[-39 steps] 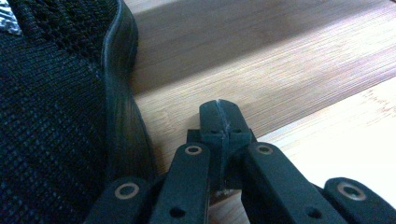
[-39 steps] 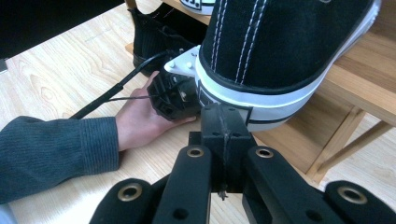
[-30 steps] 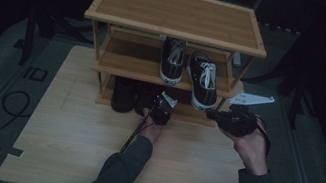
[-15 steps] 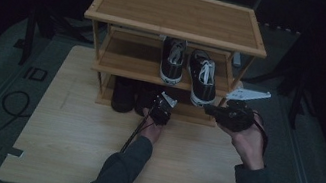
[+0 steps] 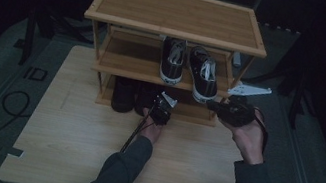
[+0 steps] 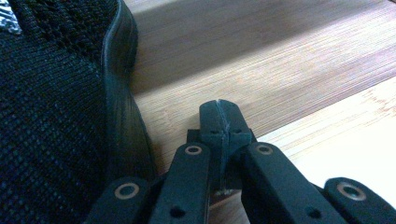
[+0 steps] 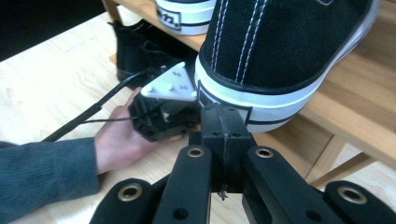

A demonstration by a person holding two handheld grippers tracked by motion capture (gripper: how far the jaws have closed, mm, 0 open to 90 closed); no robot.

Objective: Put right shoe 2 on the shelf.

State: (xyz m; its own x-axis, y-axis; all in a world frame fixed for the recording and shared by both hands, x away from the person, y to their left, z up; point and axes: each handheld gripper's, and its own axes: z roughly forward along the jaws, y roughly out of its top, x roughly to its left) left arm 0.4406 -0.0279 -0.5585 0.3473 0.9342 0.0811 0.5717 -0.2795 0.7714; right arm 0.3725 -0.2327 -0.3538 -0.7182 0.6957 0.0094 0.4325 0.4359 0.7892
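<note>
A bamboo shoe rack (image 5: 180,13) stands on a wooden table. Two black sneakers with white soles sit on its middle shelf, the left sneaker (image 5: 173,60) and the right sneaker (image 5: 203,75), whose heel overhangs the shelf edge. My right gripper (image 5: 211,105) is shut and empty, its tips (image 7: 223,114) right at the white heel of that right sneaker (image 7: 280,46); I cannot tell whether they touch. My left gripper (image 5: 161,102) is shut and empty at the bottom shelf, its tips (image 6: 219,112) over the wood just right of a black knit shoe (image 6: 46,116).
Dark shoes (image 5: 125,94) fill the left part of the bottom shelf. The light wooden table (image 5: 72,131) spreads wide in front of the rack. A black cable (image 5: 12,100) loops on the floor at the left. The rack's top shelf is bare.
My right gripper has shifted slightly left and up toward the heel of the right sneaker. The left gripper has stayed in place.
</note>
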